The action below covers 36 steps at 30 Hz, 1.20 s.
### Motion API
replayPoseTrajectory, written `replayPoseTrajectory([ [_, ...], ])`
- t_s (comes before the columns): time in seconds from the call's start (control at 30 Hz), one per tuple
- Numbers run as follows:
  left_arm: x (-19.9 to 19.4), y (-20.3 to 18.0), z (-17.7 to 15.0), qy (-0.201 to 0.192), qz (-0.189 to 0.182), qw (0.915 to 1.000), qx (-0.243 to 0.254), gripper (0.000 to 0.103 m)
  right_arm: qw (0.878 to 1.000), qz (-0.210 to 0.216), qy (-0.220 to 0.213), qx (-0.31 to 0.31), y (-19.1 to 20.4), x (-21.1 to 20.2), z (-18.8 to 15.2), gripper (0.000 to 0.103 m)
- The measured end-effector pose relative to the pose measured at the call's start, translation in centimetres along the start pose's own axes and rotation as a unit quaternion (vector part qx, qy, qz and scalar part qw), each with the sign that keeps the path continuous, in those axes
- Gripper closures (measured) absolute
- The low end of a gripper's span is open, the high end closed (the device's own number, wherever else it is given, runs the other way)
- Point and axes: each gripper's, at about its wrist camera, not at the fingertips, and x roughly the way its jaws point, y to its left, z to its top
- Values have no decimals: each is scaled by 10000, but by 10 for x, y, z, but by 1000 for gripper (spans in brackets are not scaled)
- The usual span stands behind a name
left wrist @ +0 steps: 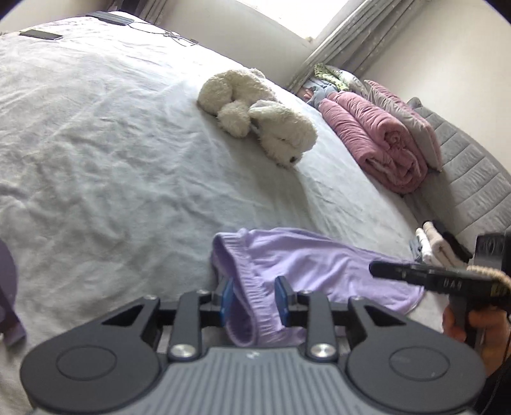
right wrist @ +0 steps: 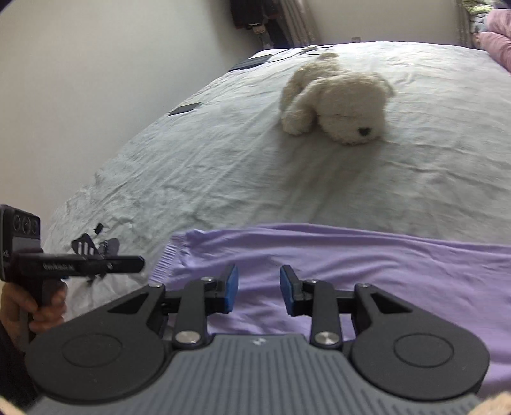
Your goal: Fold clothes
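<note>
A lilac garment [left wrist: 306,265] with a ribbed waistband lies on the white bed sheet [left wrist: 111,153]. My left gripper [left wrist: 254,298] is open, its blue pads on either side of the waistband fold. In the right wrist view the same lilac garment [right wrist: 367,271] spreads flat under my right gripper [right wrist: 258,289], which is open and empty just above the cloth. The right gripper also shows in the left wrist view [left wrist: 415,274], and the left gripper shows at the left of the right wrist view [right wrist: 80,265].
A white plush dog [left wrist: 258,115] lies mid-bed [right wrist: 338,102]. Rolled pink blankets [left wrist: 373,140] and pillows sit by the grey headboard [left wrist: 472,178]. Folded light cloths [left wrist: 437,245] lie at the right. Phones and cables [left wrist: 111,17] lie at the far edge. A dark garment [left wrist: 8,293] is at the left.
</note>
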Motion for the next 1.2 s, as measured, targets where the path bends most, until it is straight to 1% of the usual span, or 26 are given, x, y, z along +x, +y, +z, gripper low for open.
replayPoseTrajectory([
  [0.03,4,-4,0,18,-25,10000,-40,68,9999,-61,15,124,-13,-10,-8,70],
  [0.07,10,-8,0,71,29,10000,-32,68,9997,-93,37,244,-25,-19,-17,70],
  [0.1,15,-12,-1,127,113,9999,-5,67,9994,-82,62,333,-34,-25,-24,70],
  [0.17,23,-18,-3,218,371,9990,106,67,9995,-38,56,294,-43,-36,-36,70],
  [0.2,24,-22,-4,189,465,9987,126,70,9997,-5,49,245,-47,-41,-42,70],
  [0.23,23,-26,-5,101,523,9985,157,70,9997,62,41,218,-51,-46,-48,70],
  [0.3,14,-35,-5,-297,478,9981,267,72,9992,320,40,250,-59,-52,-62,70],
  [0.33,10,-38,-5,-463,385,9976,331,72,9987,425,129,236,-63,-53,-69,70],
  [0.37,10,-41,-5,-497,308,9976,380,72,9984,462,309,134,-64,-53,-74,70],
  [0.4,15,-43,-6,-393,310,9978,426,72,9979,458,464,-19,-63,-52,-78,69],
  [0.47,33,-47,-11,25,495,9974,525,73,9963,339,658,-431,-58,-48,-82,69],
  [0.5,42,-48,-14,215,614,9962,588,75,9964,336,665,-410,-62,-44,-84,65],
  [0.53,50,-50,-17,337,783,9941,669,75,9971,320,646,-263,-69,-39,-85,65],
  [0.57,55,-50,-18,381,950,9922,717,75,9976,326,603,-108,-76,-35,-86,65],
  [0.6,58,-48,-18,380,1082,9909,703,76,9981,328,512,-18,-80,-33,-85,65],
  [0.63,59,-45,-17,351,1156,9907,631,77,9988,263,408,-58,-80,-32,-84,65],
  [0.67,59,-42,-15,310,1172,9913,518,79,9993,197,304,-99,-80,-31,-82,65],
  [0.73,58,-37,-13,232,1151,9926,308,79,9998,-35,42,-182,-80,-32,-78,64],
  [0.83,57,-38,-14,152,1196,9923,278,79,9993,-193,-254,-204,-82,-34,-75,64],
  [0.97,57,-39,-14,81,1216,9923,219,79,9980,-252,-325,-484,-77,-34,-74,64],
  [1.07,59,-36,-13,94,1177,9929,122,79,9961,-274,-410,-732,-72,-33,-72,58],
  [1.2,61,-31,-11,108,1126,9936,-70,79,9956,-167,-441,-814,-67,-26,-71,52],
])
